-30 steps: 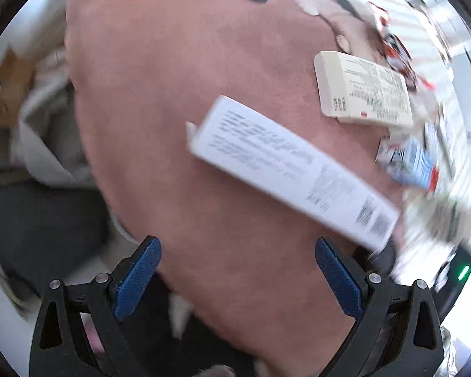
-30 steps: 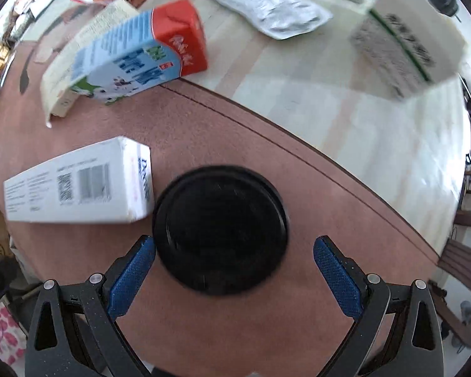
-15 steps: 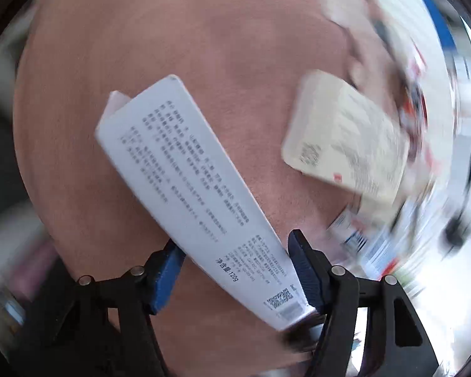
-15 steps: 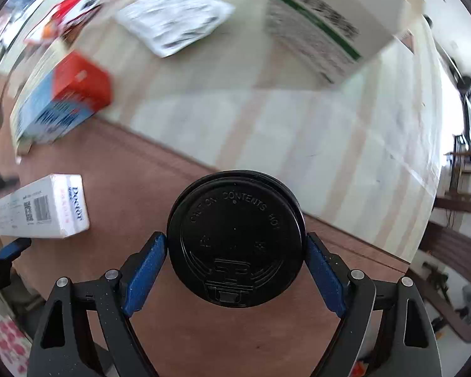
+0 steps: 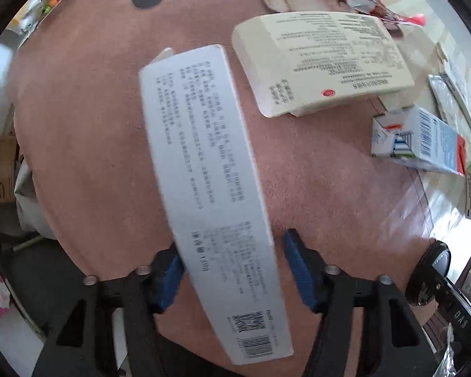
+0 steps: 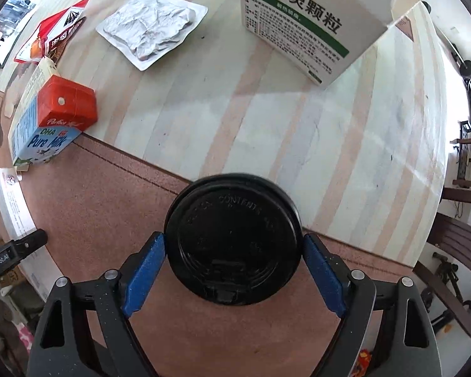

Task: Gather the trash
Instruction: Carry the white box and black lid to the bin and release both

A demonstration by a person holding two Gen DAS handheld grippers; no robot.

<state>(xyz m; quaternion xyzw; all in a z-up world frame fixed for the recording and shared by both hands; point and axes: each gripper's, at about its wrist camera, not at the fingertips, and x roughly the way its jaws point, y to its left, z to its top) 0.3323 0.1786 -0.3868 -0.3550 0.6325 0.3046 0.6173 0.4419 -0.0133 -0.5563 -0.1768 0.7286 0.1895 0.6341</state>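
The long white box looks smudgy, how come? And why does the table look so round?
Left wrist view: the white box has smeared print, which is motion blur, while the beige box behind it reads sharper. Right wrist view: the black lid is fairly crisp, and sunlight brightens the striped table. Both views: the fisheye lens bends straight edges into curves.

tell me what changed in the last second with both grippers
Both grippers closed in on trash. The left gripper, open and clear a second ago, now brackets the long white box, one pad touching, the other just short. The right gripper advanced and shut on the black cup lid. The milk carton, cream box and green-striped medicine box stayed where they were.
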